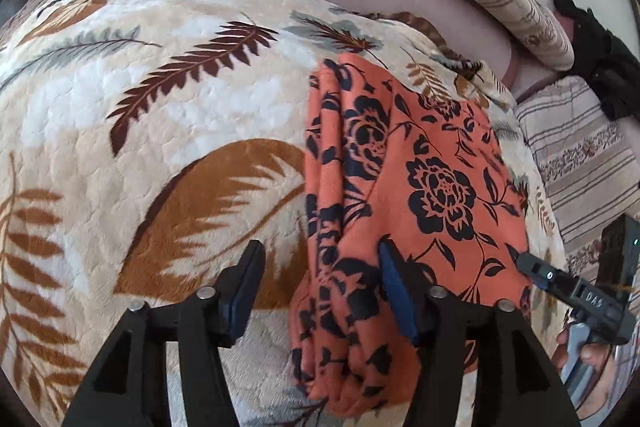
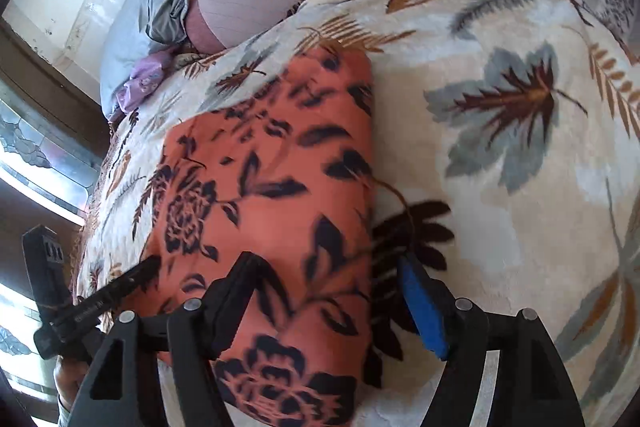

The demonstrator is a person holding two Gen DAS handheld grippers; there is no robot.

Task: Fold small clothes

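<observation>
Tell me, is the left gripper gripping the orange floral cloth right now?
Apart. The left wrist view shows the left gripper with jaws standing open, leafy blanket visible between them; the orange floral cloth lies flat beneath, not pinched.

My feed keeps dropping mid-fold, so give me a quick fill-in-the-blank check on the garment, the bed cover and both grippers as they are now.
1. The garment is orange with a ____ flower print.
2. It lies on a blanket printed with ____.
3. The left gripper has its fingers ____, pressing on nothing.
4. In the right wrist view, the right gripper straddles the garment's ____ edge.

Missing words: black; leaves; open; right
</observation>
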